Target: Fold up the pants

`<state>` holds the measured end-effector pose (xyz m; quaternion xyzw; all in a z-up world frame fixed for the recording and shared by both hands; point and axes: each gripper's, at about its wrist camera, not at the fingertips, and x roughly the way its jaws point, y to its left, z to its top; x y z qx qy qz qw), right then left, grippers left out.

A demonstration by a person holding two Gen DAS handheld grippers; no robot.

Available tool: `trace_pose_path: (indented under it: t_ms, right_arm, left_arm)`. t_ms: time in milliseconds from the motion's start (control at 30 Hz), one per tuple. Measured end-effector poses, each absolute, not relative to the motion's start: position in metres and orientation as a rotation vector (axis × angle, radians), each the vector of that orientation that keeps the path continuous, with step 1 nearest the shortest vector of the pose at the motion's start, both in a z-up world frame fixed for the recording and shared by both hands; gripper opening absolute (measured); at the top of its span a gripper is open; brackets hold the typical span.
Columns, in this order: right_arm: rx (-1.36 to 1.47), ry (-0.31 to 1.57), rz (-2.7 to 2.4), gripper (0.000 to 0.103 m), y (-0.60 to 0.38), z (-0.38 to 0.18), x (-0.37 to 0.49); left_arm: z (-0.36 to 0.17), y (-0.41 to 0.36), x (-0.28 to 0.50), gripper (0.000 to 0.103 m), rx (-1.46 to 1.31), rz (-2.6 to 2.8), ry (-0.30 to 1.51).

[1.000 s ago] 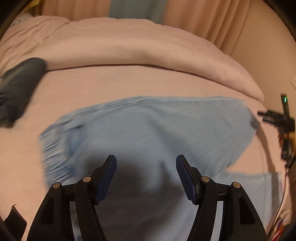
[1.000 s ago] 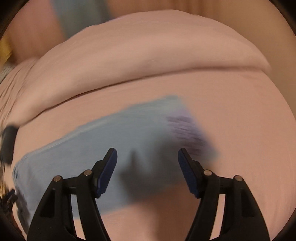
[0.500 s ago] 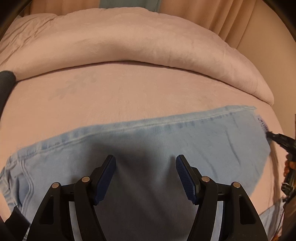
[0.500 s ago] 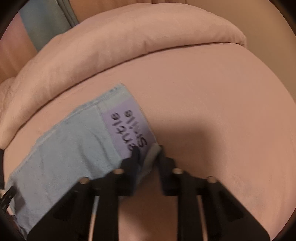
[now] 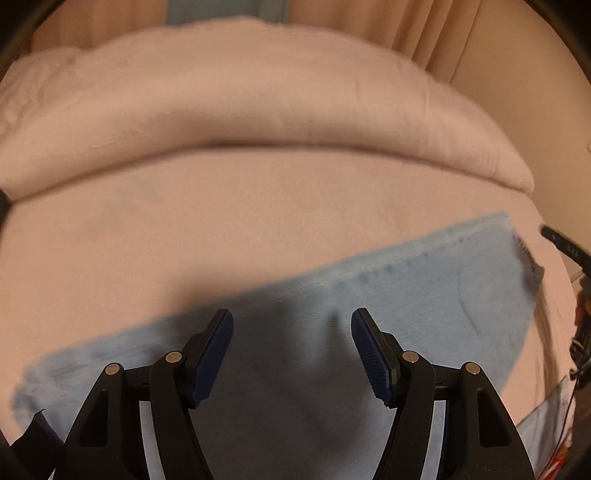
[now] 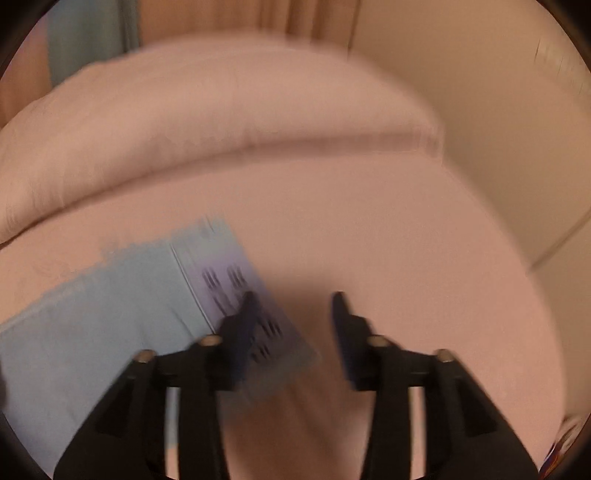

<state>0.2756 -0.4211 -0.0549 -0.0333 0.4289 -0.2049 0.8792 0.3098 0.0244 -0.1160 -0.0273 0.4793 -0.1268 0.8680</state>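
Light blue pants lie flat across the pink bed. In the left wrist view they run from lower left to right, and their far end carries a lilac printed band. My left gripper is open and empty, just above the middle of the pants. In the right wrist view the pants lie at lower left and the lilac band lies under my left finger. My right gripper is open and empty over the band's end. The right gripper's tip shows in the left wrist view.
A thick pink duvet roll lies across the bed behind the pants. Beige curtains and a cream wall stand behind and to the right. The bed's right edge curves close to my right gripper.
My right gripper was shut on the band end of the pants half a second ago; it has opened and let go. The left gripper drifted left, staying open.
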Motion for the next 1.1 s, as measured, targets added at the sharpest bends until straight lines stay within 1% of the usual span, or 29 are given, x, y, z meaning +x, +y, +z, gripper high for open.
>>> trace_pose_path:
  t_ms: [67, 167, 233, 367, 533, 567, 600, 633, 667, 700, 800, 933, 1100]
  right_arm:
    - [-0.093, 0.838, -0.194, 0.063, -0.376, -0.042, 0.279]
    - [-0.111, 0.954, 0.342, 0.061, -0.284, -0.049, 0.294]
    - [-0.208, 0.993, 0.596, 0.060, -0.216, -0.059, 0.296]
    - [-0.463, 1.050, 0.778, 0.063, -0.105, -0.093, 0.311]
    - [-0.588, 1.217, 0.753, 0.063, -0.049, -0.137, 0.339]
    - [-0.598, 1.215, 0.757, 0.057, -0.045, -0.139, 0.342]
    - [-0.603, 1.222, 0.769, 0.040, -0.042, -0.138, 0.342]
    - [-0.607, 1.231, 0.779, 0.029, -0.038, -0.136, 0.341]
    - [-0.638, 1.220, 0.781, 0.016, -0.035, -0.134, 0.337]
    - [-0.710, 1.197, 0.773, 0.011, -0.030, -0.133, 0.328]
    - [-0.813, 1.146, 0.736, 0.007, -0.021, -0.134, 0.308]
    - [-0.836, 1.034, 0.654, 0.005, -0.009, -0.115, 0.289]
    - [-0.829, 0.813, 0.560, 0.005, -0.012, -0.045, 0.247]
  left_arm:
    - [-0.103, 0.055, 0.301, 0.066, -0.011, -0.232, 0.976]
    - [-0.099, 0.105, 0.292, 0.066, 0.059, -0.157, 1.000]
    - [-0.102, 0.143, 0.285, 0.066, 0.072, -0.118, 1.045]
    - [-0.114, 0.197, 0.271, 0.066, -0.001, -0.121, 1.111]
    - [-0.140, 0.217, 0.273, 0.067, -0.039, -0.162, 1.173]
    - [-0.143, 0.217, 0.275, 0.067, -0.048, -0.168, 1.179]
    - [-0.143, 0.213, 0.277, 0.065, -0.049, -0.171, 1.169]
    - [-0.143, 0.213, 0.277, 0.056, -0.052, -0.178, 1.154]
    - [-0.142, 0.211, 0.277, 0.050, -0.059, -0.186, 1.138]
    - [-0.140, 0.210, 0.275, 0.038, -0.068, -0.181, 1.126]
    - [-0.133, 0.221, 0.265, 0.028, -0.095, -0.158, 1.092]
    - [-0.101, 0.213, 0.244, 0.027, -0.007, -0.103, 0.979]
    - [-0.058, 0.199, 0.204, 0.027, 0.134, -0.115, 0.809]
